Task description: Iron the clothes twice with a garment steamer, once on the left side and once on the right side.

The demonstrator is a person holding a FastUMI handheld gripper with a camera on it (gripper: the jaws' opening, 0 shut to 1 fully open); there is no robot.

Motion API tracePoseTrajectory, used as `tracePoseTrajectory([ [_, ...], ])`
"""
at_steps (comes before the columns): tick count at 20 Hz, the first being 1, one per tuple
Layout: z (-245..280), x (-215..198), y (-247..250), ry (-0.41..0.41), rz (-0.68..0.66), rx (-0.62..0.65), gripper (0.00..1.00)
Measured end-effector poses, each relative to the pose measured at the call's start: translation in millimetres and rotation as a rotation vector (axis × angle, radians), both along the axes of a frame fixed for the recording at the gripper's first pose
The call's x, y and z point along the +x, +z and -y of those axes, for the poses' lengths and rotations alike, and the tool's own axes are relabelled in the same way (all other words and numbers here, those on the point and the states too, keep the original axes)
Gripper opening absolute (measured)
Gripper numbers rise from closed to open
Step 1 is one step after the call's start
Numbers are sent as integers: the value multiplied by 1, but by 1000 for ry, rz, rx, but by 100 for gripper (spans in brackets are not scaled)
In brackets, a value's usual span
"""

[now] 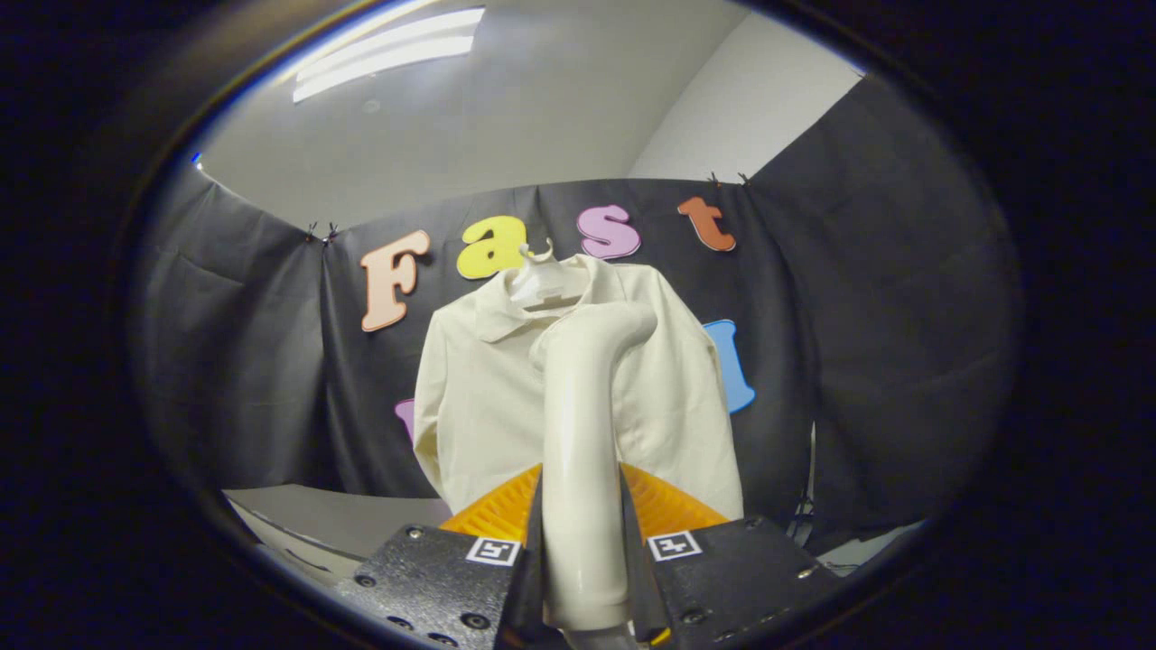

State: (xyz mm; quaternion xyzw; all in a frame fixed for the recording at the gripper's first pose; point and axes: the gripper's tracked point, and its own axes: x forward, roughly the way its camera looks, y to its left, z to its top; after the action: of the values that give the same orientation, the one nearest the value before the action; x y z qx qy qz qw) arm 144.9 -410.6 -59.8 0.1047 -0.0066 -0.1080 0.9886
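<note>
A white hanger (542,280) carries the shirt (488,397) — a pale table (307,519) sits below it (my gripper (582,542) clamps the steamer (587,406)).

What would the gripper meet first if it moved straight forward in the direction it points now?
Probably the cream shirt on its hanger. The gripper is shut on the garment steamer, whose head rises just ahead of the fingers and would likely touch the shirt's chest first; depth is unclear.

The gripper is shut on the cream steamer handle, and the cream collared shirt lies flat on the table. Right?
Not quite. The gripper is shut on the cream steamer handle, but the cream collared shirt hangs on a white hanger against the black cloth wall, as the gripper view shows.
</note>
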Motion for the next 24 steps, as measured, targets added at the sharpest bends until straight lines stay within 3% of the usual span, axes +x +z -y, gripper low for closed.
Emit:
tracePoseTrajectory([
  [13, 57, 94, -2, -66, 45, -9, 37],
  [18, 73, 120, -34, -75, 10, 24, 37],
  [24, 75, 121, -76, -61, -19, 63, 37],
])
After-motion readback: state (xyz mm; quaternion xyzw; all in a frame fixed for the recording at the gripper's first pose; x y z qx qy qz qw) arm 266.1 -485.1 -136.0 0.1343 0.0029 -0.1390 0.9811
